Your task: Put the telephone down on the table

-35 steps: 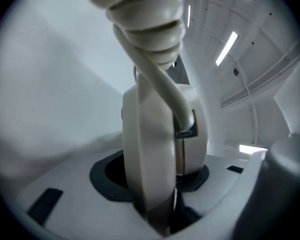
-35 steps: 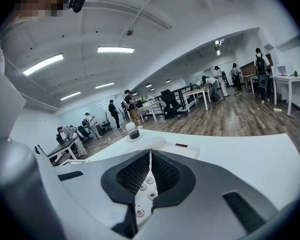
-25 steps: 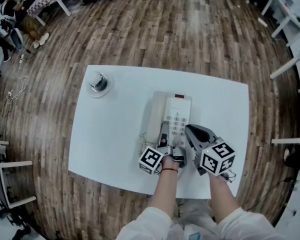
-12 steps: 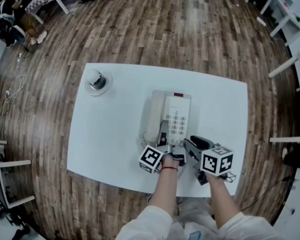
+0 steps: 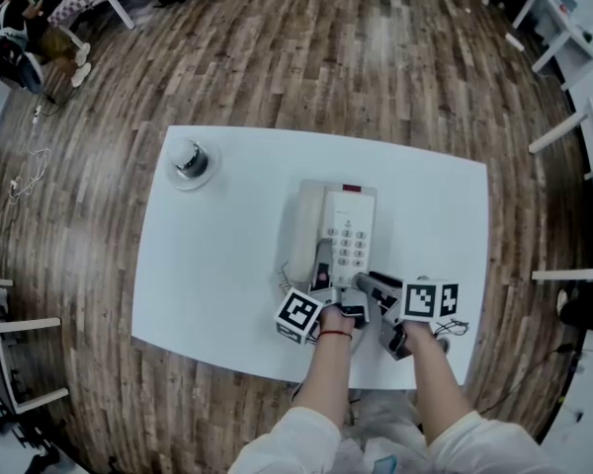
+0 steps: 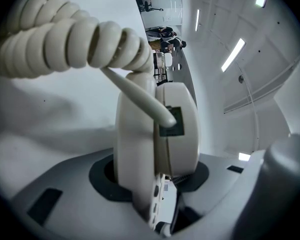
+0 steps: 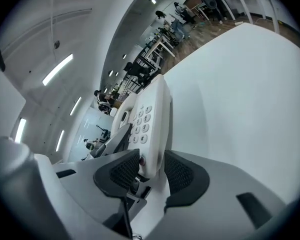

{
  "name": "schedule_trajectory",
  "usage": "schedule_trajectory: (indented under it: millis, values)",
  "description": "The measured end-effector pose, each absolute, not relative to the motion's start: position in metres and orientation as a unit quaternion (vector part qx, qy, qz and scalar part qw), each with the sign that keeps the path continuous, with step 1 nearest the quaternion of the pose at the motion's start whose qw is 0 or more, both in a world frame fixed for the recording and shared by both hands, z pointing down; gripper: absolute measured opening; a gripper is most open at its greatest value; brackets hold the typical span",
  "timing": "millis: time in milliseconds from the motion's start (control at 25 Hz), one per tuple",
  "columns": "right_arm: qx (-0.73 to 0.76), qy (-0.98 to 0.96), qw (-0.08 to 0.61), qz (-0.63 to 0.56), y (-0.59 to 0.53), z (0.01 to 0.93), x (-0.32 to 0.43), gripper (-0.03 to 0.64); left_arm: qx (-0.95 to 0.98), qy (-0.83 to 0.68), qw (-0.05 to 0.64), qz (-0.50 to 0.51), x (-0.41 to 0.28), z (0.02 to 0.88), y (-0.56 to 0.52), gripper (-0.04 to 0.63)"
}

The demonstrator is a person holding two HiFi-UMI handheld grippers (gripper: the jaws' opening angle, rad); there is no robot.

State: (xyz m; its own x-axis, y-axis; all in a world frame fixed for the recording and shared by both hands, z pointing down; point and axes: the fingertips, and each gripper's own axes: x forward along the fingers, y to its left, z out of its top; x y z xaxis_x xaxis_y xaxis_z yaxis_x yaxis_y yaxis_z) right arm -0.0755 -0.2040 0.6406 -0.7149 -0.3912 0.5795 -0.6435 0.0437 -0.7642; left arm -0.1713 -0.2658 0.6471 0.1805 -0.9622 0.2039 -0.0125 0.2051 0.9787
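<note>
We note the telephone (image 5: 348,227) flat mid-table (image 5: 227,255). Toward the table's near edge, our left gripper (image 5: 324,282) clamps the handset's (image 5: 303,227) cord end. The right gripper's (image 5: 368,284) jaws are opening, with the telephone's front edge between them.

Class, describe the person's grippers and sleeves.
Both left gripper and right gripper: grey plastic, dark oval pads, each with a white cube bearing black square markers. White sleeves; thin red band at the left wrist. The right gripper's jaws are opening, the cream telephone's edge between them.

Coiled cord (image 6: 65,39) cut off at left edge, distant people (image 6: 166,34) too small
</note>
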Motion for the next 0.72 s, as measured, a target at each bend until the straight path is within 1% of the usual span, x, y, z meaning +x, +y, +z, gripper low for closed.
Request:
schedule_trajectory:
  millis: [480,720]
  values:
    - [0.331,-0.7,0.12,0.622,-0.206,0.649,-0.078,0.166,0.486,-0.496,0.597,-0.401,-0.17,0.65,-0.262,0.183]
    - [0.34,-0.683,0.121,0.635,-0.205,0.653,-0.072,0.153,0.491,-0.491,0.6,-0.397,-0.167,0.652,-0.261,0.19]
